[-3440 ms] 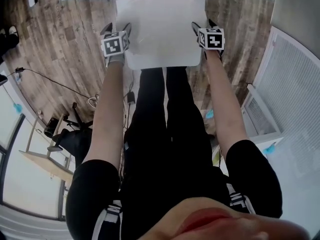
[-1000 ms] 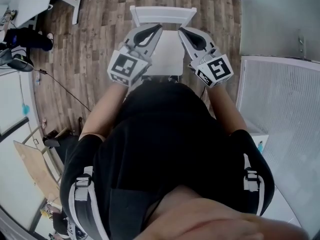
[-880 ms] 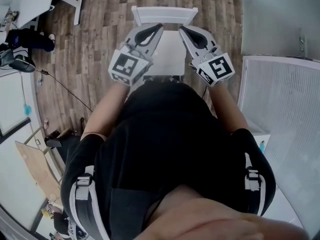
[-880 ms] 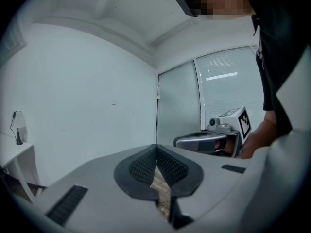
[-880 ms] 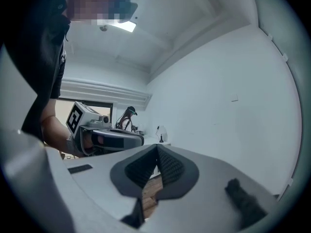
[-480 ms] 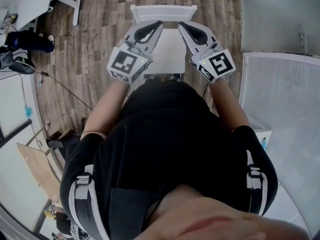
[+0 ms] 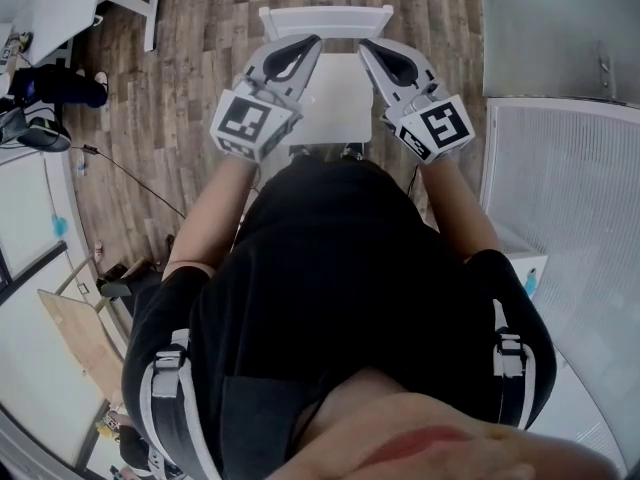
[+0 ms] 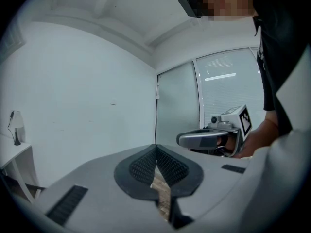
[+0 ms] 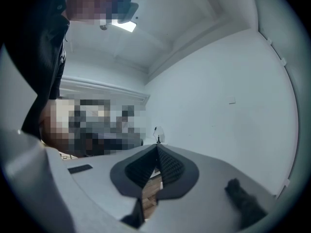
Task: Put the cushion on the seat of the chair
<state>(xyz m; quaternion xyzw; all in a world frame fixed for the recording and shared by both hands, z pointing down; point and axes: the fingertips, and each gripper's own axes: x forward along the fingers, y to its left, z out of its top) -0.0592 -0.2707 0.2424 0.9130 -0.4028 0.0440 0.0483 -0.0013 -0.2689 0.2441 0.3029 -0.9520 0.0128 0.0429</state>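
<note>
Head view: wooden floor [image 7: 190, 88] carries a white chair [image 7: 325, 18], and the white cushion [image 7: 337, 98] lies on its seat, directly ahead of the person [image 7: 330, 268]. Left gripper [image 7: 306, 46] and right gripper [image 7: 370, 48] are held side by side above the cushion, apart from it; each has its fingers pressed together, holding nothing.

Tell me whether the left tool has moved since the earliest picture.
Yes. The left tool has left the left edge of the cushion and risen toward the head, shut and empty above the chair.
</note>
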